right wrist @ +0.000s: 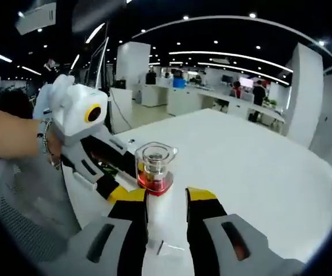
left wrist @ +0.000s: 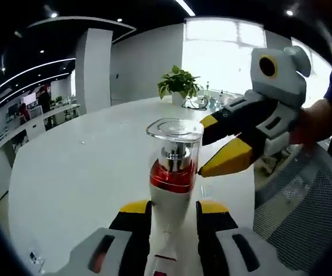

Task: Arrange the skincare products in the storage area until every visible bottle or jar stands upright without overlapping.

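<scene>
One pump bottle (left wrist: 173, 172) — label seemingly unreadable.

white table (left wrist: 85, 172), potted plant (left wrist: 178, 84), mesh chair (left wrist: 301, 213)

Bottle (left wrist: 174, 172) betw. left gripper (left wrist: 174, 208) jaws: clear glossy plastic cap, shiny metal pump collar inside, red translucent band, smooth white body. Jaws matt black plastic w/ yellow tips, grey housings. Counter (left wrist: 85, 172) beyond jaws: smooth white, semi-gloss. Chair (left wrist: 304, 213) right of jaws: grey woven mesh.

Right gripper (right wrist: 166, 198): same plastic finish.
</scene>
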